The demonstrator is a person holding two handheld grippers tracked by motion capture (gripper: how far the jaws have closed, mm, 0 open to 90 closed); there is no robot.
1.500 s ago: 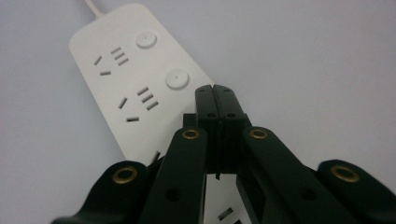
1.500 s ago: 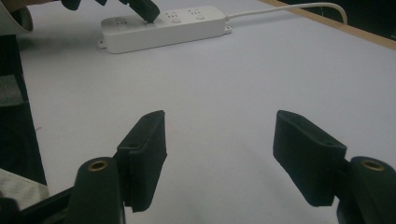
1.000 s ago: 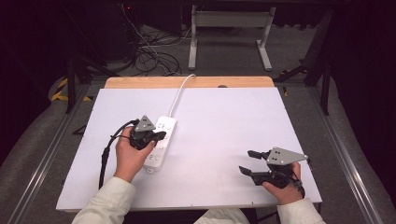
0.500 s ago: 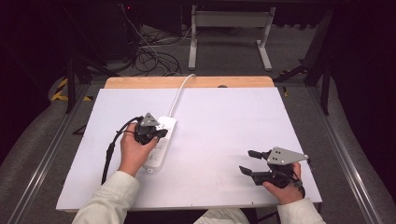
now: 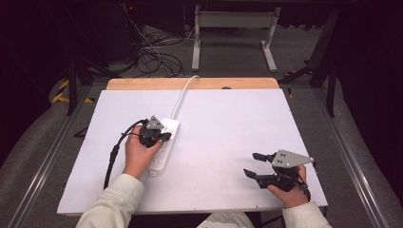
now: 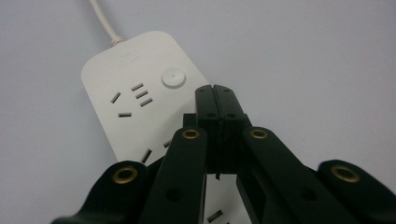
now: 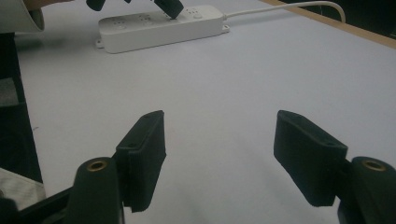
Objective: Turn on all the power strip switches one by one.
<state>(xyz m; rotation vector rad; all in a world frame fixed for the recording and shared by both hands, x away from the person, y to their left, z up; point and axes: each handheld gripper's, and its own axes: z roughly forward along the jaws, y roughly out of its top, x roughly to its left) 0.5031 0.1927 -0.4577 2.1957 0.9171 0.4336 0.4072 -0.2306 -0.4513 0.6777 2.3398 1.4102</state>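
A white power strip [image 5: 164,145] lies left of centre on the white table [image 5: 228,123], its cord [image 5: 183,95] running off the far edge. My left gripper [image 5: 161,136] hovers right over the strip, jaws pressed together with nothing between them. In the left gripper view the shut tips [image 6: 216,93] sit just beside the strip's round button [image 6: 173,77], above the sockets of the strip [image 6: 126,93]. My right gripper [image 5: 252,164] rests open near the front right, nothing between its pads [image 7: 142,144]. The right gripper view has the strip [image 7: 159,25] far off, under the left gripper [image 7: 170,7].
A black cable [image 5: 116,152] trails from the left gripper across the table's left side. A wooden strip [image 5: 190,84] edges the far side of the table. Beyond it are floor cables [image 5: 152,57] and a metal stand [image 5: 233,33].
My left gripper has shifted slightly right and farther along the strip toward its button end. The right gripper has stayed put.
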